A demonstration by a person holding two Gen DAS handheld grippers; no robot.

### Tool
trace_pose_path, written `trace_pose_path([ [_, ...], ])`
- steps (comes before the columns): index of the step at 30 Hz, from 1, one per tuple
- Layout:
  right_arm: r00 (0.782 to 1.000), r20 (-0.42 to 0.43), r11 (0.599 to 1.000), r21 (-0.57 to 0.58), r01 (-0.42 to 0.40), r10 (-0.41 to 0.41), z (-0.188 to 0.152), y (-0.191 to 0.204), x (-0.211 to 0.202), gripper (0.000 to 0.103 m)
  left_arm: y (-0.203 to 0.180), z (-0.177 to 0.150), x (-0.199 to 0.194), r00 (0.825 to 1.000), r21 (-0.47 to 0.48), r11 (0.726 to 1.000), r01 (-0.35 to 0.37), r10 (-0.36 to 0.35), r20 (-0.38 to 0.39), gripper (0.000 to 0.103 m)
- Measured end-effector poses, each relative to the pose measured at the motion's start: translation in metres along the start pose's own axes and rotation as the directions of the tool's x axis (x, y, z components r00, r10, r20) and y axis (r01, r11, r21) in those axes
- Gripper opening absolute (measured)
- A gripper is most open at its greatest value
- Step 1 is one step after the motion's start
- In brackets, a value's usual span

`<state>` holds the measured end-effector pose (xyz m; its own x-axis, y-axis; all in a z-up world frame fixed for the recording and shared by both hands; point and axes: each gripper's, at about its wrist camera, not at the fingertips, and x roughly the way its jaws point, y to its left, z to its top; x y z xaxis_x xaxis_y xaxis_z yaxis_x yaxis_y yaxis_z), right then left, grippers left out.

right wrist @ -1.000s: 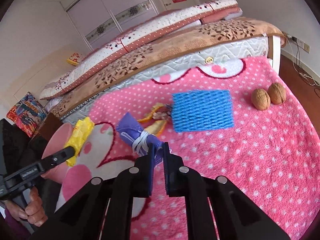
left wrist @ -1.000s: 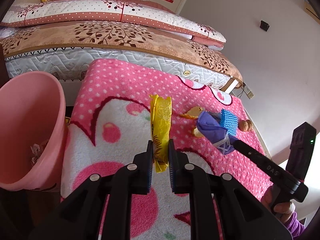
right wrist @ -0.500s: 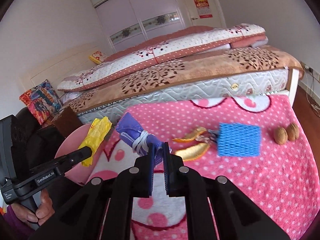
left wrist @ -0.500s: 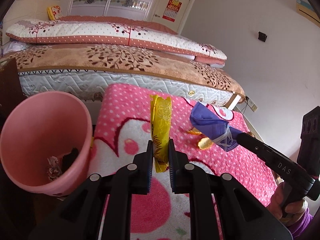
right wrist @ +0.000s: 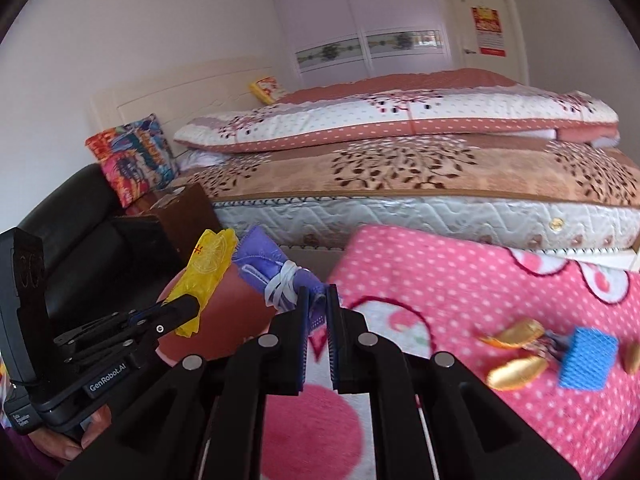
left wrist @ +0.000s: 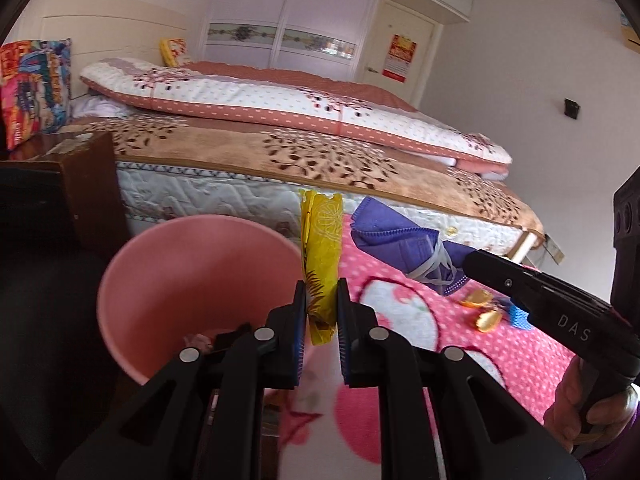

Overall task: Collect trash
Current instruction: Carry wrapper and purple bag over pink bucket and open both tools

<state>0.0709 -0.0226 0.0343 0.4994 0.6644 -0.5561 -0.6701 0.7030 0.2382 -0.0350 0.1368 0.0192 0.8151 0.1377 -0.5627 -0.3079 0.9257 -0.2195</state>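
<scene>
My left gripper (left wrist: 321, 304) is shut on a yellow wrapper (left wrist: 321, 256), which stands upright just right of the rim of the pink bin (left wrist: 192, 280). My right gripper (right wrist: 316, 304) is shut on a purple face mask (right wrist: 276, 276) with white ear loops. In the right wrist view the mask hangs beside the yellow wrapper (right wrist: 206, 268), both in front of the pink bin (right wrist: 236, 320). In the left wrist view the purple mask (left wrist: 400, 244) sticks out from the right gripper's black fingers (left wrist: 520, 280) above the pink blanket.
Orange peels (right wrist: 514, 354), a blue foam net (right wrist: 586, 358) and a walnut (right wrist: 632, 356) lie on the pink dotted blanket (right wrist: 480, 280). Behind stands a bed with folded quilts (left wrist: 280, 136). A dark wooden cabinet (left wrist: 92, 184) stands left of the bin, which holds some scraps (left wrist: 200, 340).
Both grippers have swung left with their loads, off the blanket's middle towards the pink bin, which now sits nearer the centre of both views. Neither grip has altered.
</scene>
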Motion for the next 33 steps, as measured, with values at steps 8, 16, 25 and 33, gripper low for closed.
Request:
trace_pose_path([
  [8,0.998,-0.062,0.997,-0.075,-0.033,0.029,0.003,0.04,0.044,0.008,0.052,-0.009,0.0,0.995,-0.077,0.992,-0.098,0.096,-0.02,0.013],
  [16,0.993,-0.118,0.992,-0.122,-0.04,0.026,-0.002,0.066,0.077,0.008,0.08,-0.017,0.002,0.992,-0.105,0.986,-0.125,0.123,-0.032,0.013],
  [25,0.989,-0.151,0.99,-0.14,-0.025,0.004,-0.007,0.078,0.095,0.008,0.089,-0.024,0.006,0.992,-0.107,0.987,-0.12,0.116,-0.043,0.014],
  [33,0.987,-0.16,0.99,-0.139,-0.021,-0.002,-0.01,0.078,0.099,0.008,0.092,-0.025,0.01,0.993,-0.116,0.987,-0.112,0.107,-0.048,0.014],
])
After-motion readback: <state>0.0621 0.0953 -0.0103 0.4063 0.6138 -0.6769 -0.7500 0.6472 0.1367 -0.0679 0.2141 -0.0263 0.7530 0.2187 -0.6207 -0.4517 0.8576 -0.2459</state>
